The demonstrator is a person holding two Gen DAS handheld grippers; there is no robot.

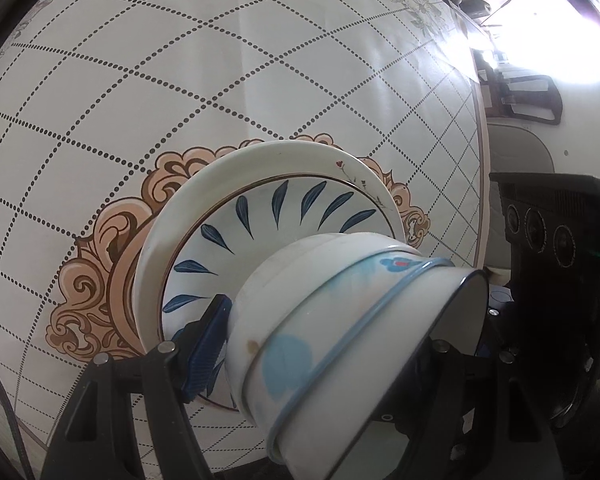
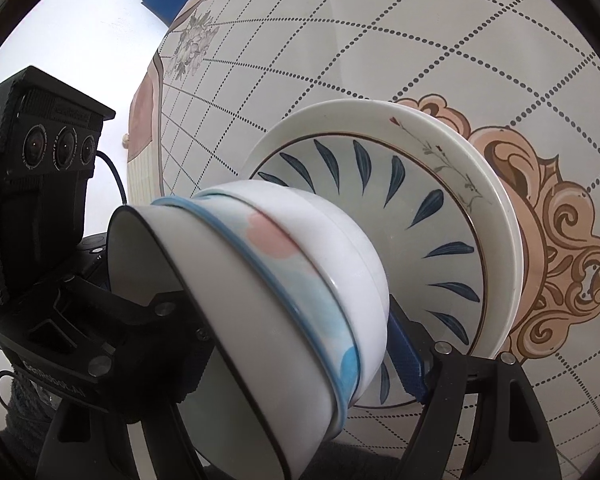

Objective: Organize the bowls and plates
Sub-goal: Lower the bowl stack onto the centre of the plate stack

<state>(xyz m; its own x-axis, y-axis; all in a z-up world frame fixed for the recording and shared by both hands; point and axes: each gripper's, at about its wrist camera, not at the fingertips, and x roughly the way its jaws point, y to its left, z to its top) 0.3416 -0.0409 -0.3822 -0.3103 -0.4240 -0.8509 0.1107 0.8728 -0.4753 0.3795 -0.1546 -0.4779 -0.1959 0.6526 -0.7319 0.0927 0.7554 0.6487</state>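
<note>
A stack of nested bowls sits on a blue-leaf plate, which lies on a larger white plate on the table. My left gripper is shut on the bowl stack, its blue pad against the outer wall. My right gripper is shut on the same bowl stack from the opposite side, its blue pad against the lowest white bowl. The blue-leaf plate and the white plate show behind it. The inner fingers of both grippers are hidden by the bowls.
The table carries a cloth with a dotted diamond grid and a tan ornamental medallion. The table's edge runs at the right in the left wrist view, with a chair beyond. Each gripper's camera block is close beside the bowls.
</note>
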